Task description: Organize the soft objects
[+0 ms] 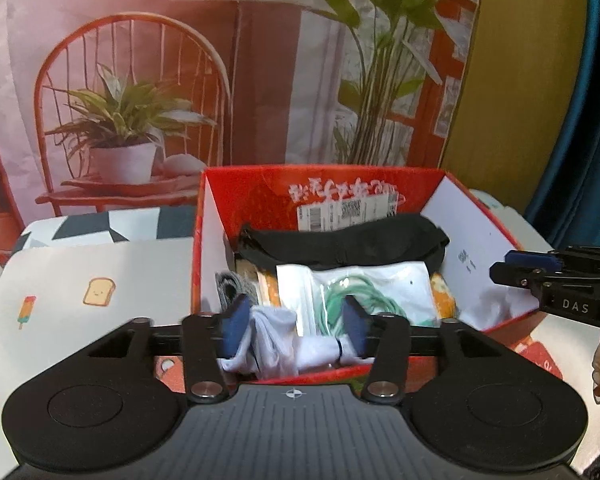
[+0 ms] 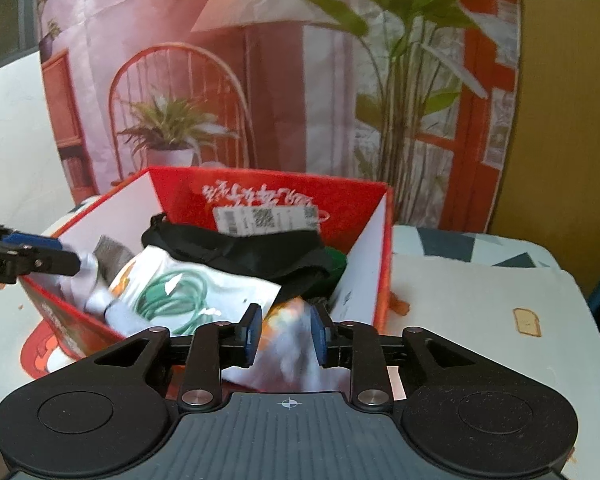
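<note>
Red box [image 1: 476, 216]: one, open, barcode label on its 12 o'clock wall.
Left gripper [image 1: 296, 330]: jaws wide, white socks [image 1: 276, 344] loose between them, box's 6 o'clock edge.
Right gripper [image 2: 286, 338]: jaws part-open, pads beside white-orange cloth [image 2: 288, 344]; grip unclear; reads "DAS".
Black pouch [image 1: 340, 246]: one.
Green cable bag [image 1: 352, 292]: one.

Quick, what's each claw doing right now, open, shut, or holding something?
Left claw: open, white socks loose between its fingers over the red box.
Right claw: partly closed around a white and orange cloth; whether it grips cannot be told.
</note>
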{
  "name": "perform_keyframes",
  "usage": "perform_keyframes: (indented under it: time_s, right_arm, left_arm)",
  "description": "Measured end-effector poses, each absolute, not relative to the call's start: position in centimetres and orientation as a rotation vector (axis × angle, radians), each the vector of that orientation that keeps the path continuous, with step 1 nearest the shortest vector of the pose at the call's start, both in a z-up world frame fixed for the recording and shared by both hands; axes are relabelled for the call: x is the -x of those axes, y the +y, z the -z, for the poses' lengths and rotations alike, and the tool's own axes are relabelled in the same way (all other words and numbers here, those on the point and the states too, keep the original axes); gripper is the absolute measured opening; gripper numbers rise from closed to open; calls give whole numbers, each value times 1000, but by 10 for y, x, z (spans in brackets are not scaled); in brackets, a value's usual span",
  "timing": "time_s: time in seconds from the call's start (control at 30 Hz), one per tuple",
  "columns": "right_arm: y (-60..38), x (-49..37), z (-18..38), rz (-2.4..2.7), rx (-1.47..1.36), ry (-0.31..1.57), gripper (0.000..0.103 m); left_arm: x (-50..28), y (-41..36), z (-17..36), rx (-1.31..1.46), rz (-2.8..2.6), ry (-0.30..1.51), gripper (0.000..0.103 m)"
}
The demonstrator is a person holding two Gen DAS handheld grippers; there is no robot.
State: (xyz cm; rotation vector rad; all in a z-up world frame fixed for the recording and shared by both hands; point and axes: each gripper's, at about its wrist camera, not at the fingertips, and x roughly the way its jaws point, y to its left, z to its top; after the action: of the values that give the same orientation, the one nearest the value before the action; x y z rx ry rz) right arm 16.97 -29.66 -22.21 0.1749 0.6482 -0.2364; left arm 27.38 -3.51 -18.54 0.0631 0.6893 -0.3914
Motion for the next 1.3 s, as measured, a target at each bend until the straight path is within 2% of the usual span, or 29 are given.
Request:
perform_keyframes:
  time_s: [0.03,0.07,0.13,0.17,0.2,0.3,0.4,0.73,1.3]
  right_arm:
    - [-297,-168,219,250,-168,633,27]
    - [-297,-168,216,257,-164,622,33]
    - [-298,-167,211,271,-166,601,43]
    - [-298,-167,208,276,-168,593,53]
    - [-299,-166,205,277,-173,585,65]
    - [-301,-163,197,282,-197,551,89]
    - [-303,-159,188,291,-225,528,103]
    - [-296,-138,153,298,-330,486,103]
    - [-246,-74,72,329,-269,452,103]
  left_arm:
    - [-273,-34,183,-55,384,676,73]
    - [-273,-33,181,-45,375,665,82]
    - [-273,-30,176,-20,358,647,95]
    - [-272,-29,173,-10,351,643,101]
    - [-271,-28,171,1,348,635,103]
    - [-268,-27,164,15,330,619,103]
    - [-264,-27,158,17,298,617,103]
    - [-229,-17,121,27,215,541,103]
    - [-128,-11,46,-22,108,413,103]
